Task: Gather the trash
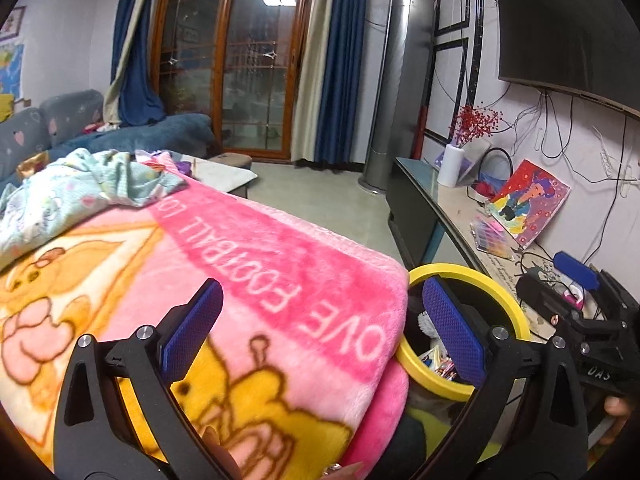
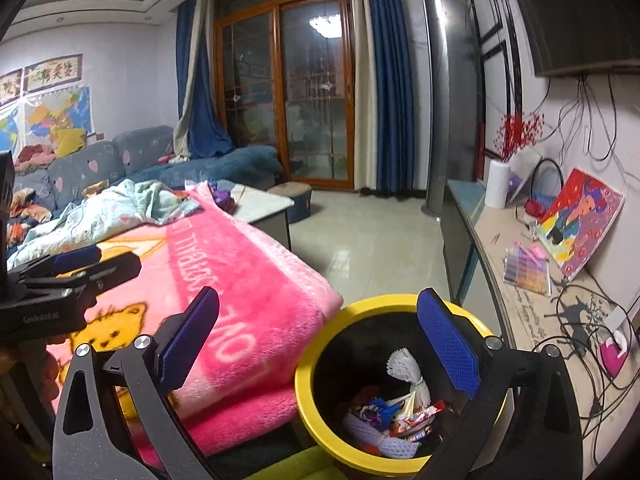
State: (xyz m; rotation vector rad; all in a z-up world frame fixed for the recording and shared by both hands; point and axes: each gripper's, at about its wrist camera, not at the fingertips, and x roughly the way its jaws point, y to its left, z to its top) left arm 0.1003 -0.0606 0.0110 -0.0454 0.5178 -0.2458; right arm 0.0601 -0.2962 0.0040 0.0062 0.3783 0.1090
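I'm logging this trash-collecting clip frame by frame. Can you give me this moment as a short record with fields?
left gripper: open, empty, over the pink blanket
right gripper: open, empty, above the bin
trash bin: yellow rim, dark inside, beside the blanket's edge
bin contents: white foam net, snack wrappers
trash left on blanket: none visible
side counter: painting, cables, white vase

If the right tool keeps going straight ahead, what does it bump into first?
Probably the yellow-rimmed trash bin. The open right tool points at its near rim, beside the pink blanket, with wrappers inside. Depth is hard to judge, so it might pass above.
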